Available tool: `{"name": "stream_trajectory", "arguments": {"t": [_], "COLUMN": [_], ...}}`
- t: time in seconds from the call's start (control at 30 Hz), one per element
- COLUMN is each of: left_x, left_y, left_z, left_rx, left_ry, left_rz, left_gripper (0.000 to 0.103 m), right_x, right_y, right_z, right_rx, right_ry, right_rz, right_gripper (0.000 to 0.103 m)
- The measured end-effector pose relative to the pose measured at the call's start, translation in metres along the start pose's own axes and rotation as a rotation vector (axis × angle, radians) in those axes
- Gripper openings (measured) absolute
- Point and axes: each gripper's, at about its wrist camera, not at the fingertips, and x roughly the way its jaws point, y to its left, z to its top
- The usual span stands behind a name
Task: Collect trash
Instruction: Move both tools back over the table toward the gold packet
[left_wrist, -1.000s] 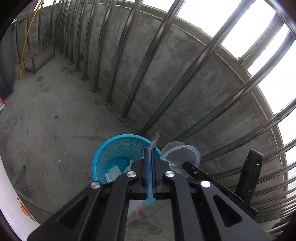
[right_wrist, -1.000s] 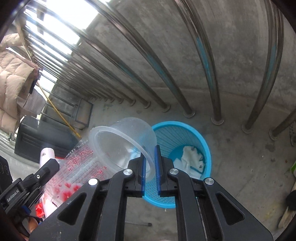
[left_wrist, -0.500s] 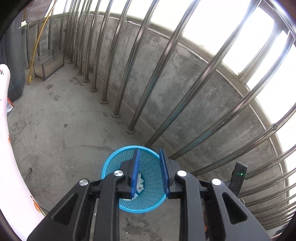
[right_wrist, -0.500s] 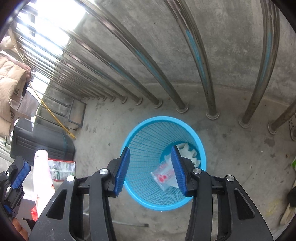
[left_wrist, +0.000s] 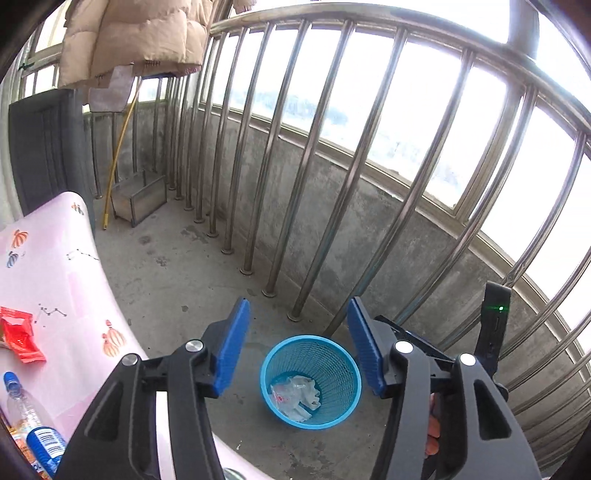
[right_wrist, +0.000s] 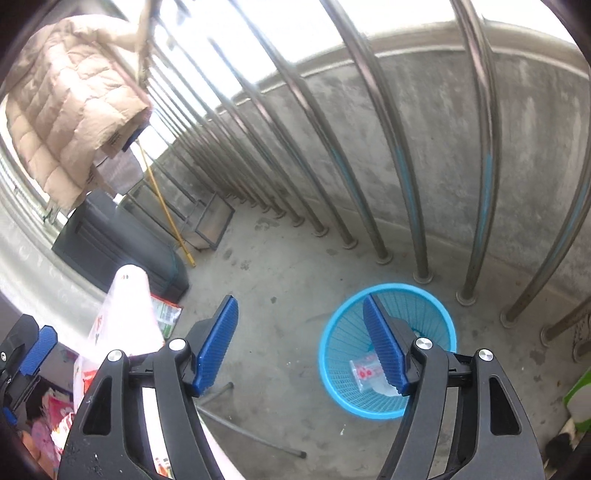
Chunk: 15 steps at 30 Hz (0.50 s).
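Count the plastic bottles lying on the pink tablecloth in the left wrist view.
2. A clear bottle with a blue cap lies at the cloth's lower left edge; a blue-labelled bottle lies just below it. More may be hidden outside the frame.

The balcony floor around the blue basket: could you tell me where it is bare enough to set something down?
Bare concrete lies between the blue basket and the pink tablecloth, and toward the metal box. The railing posts crowd the basket's far side.
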Motion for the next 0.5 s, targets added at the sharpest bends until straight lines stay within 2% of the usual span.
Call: {"name": "stream_trajectory", "arguments": {"t": [0.2, 0.3, 0.5], "left_x": [-0.067, -0.098, -0.143], "left_y": [0.045, 0.073, 0.120], "left_z": [-0.012, -0.018, -0.029], "left_rx": [-0.035, -0.083, -0.157], "left_ry": [-0.082, -0.125, -0.142], "left_rz": [0.072, 0.125, 0.198], "left_gripper": [0.069, 0.072, 0.073], "right_x": [-0.018, -0.021, -0.037], "right_y": [0.062, 0.093, 0.142], "right_z": [-0.009, -0.015, -0.024], "right_rx": [-0.136, -0.184, -0.217], "right_ry": [0.017, 0.057, 0.079], "right_rz": [0.101, 0.167, 0.306], "right_gripper": [0.072, 0.072, 0.073]}}
